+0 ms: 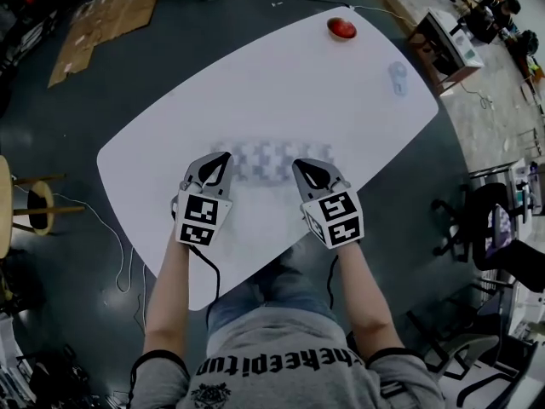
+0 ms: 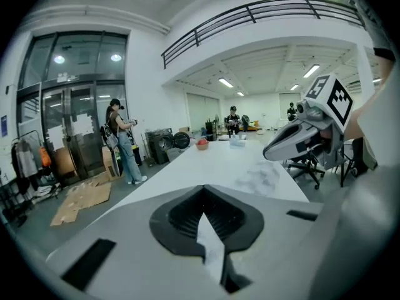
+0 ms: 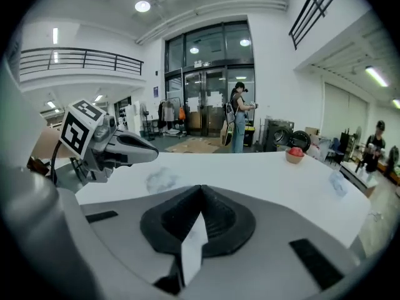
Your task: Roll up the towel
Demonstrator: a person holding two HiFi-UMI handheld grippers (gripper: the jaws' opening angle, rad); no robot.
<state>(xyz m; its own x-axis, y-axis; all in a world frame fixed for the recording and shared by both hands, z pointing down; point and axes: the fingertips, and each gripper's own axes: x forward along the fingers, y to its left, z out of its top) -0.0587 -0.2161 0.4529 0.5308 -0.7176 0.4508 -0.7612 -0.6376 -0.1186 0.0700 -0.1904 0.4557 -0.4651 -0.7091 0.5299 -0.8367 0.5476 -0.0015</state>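
Note:
The towel (image 1: pixel 274 159) lies flat on the white table (image 1: pixel 281 83), a pale grey-and-white checked cloth, faint and blurred. It also shows as a wrinkled grey patch: towel (image 2: pixel 259 179), towel (image 3: pixel 161 180). My left gripper (image 1: pixel 225 155) hovers by its near left end and my right gripper (image 1: pixel 298 164) by its near right end, both raised above the table. Both are shut: left gripper (image 2: pixel 203 212), right gripper (image 3: pixel 201 212). A white sliver shows behind each pair of closed tips; I cannot tell whether it is cloth or table.
A red bowl (image 1: pixel 341 28) and a clear object (image 1: pixel 398 77) sit at the table's far end. Office chairs (image 1: pixel 477 220) stand to the right, a wooden stool (image 1: pixel 38 207) to the left, cardboard (image 1: pixel 106 20) on the floor. A person (image 2: pixel 122 139) stands by the glass doors.

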